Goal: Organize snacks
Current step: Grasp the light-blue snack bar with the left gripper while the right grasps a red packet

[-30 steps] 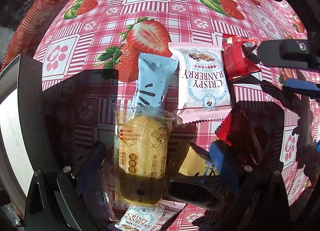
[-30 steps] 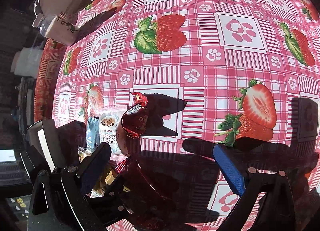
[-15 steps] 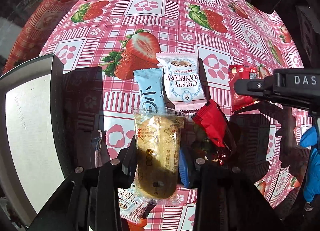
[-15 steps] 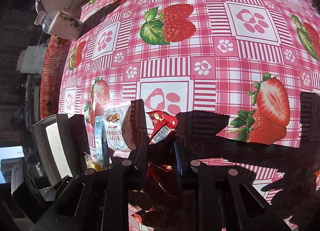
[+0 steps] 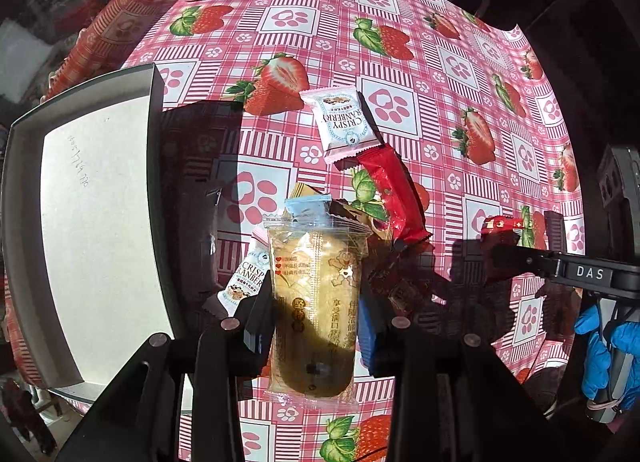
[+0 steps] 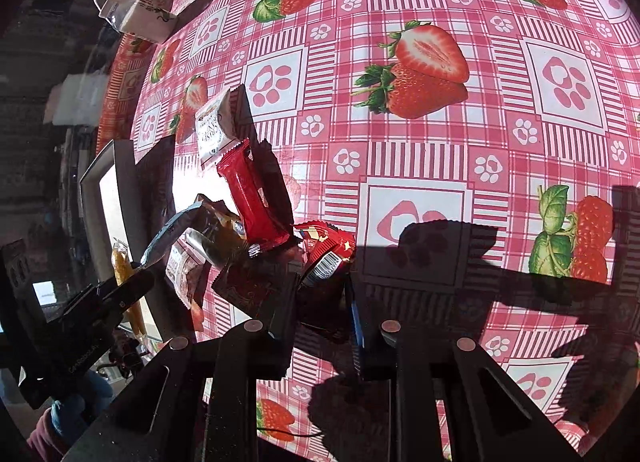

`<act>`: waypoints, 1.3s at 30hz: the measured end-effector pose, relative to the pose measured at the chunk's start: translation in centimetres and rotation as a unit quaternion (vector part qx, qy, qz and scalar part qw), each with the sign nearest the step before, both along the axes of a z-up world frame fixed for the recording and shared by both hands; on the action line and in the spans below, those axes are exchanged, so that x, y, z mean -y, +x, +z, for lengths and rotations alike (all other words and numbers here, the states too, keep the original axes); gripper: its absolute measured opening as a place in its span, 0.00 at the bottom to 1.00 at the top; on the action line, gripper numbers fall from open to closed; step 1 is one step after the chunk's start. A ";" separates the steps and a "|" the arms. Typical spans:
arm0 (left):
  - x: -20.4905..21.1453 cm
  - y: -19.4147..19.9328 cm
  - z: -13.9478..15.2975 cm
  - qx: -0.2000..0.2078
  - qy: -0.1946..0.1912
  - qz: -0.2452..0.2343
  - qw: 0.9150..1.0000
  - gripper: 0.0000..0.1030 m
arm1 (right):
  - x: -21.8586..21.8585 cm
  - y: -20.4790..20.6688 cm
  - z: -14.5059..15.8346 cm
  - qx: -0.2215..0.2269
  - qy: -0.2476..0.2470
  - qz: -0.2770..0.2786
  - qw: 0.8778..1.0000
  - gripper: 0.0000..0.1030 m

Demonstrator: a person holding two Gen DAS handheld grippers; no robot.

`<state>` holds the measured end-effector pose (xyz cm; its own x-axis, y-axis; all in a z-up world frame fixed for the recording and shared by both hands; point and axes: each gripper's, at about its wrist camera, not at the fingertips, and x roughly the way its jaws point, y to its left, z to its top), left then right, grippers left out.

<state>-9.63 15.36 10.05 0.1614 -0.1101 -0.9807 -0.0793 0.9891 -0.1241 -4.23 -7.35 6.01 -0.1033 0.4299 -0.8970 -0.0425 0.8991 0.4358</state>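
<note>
Left wrist view: left tongs (image 5: 316, 326) clamped around clear-wrapped cake (image 5: 314, 302); right tongs (image 6: 322, 306) pinching red packet (image 6: 326, 258).

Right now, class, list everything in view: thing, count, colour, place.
Cake packet: one, clear with yellow cake, clamped in left tool.
Small red packet: one, red, clamped in right tool.
Cranberry packets: two, white-pink; one flat on cloth, one in the pile.
Long red packet: one, red, beside the pile.
Blue packet: one, pale blue, behind the cake packet.
Box: one, grey rim, white inside, left edge.
Tablecloth: one, pink strawberry check.
Left tool: black, shut.
Right tool: black, shut.
Gloved hand: blue.
</note>
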 end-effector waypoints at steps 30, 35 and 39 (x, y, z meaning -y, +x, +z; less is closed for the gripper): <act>4.0 -5.3 0.3 -0.031 0.001 -0.086 0.996 0.45 | 0.3 -6.3 0.2 -0.033 0.026 0.033 0.999 0.23; 4.1 -5.8 -3.5 -0.081 0.029 -0.100 0.991 0.45 | 0.9 -6.3 0.3 -0.034 0.023 0.028 0.999 0.23; 3.4 -5.6 -3.8 -0.090 -0.004 -0.058 0.994 0.45 | 1.4 -6.6 0.2 -0.039 0.024 0.023 0.999 0.23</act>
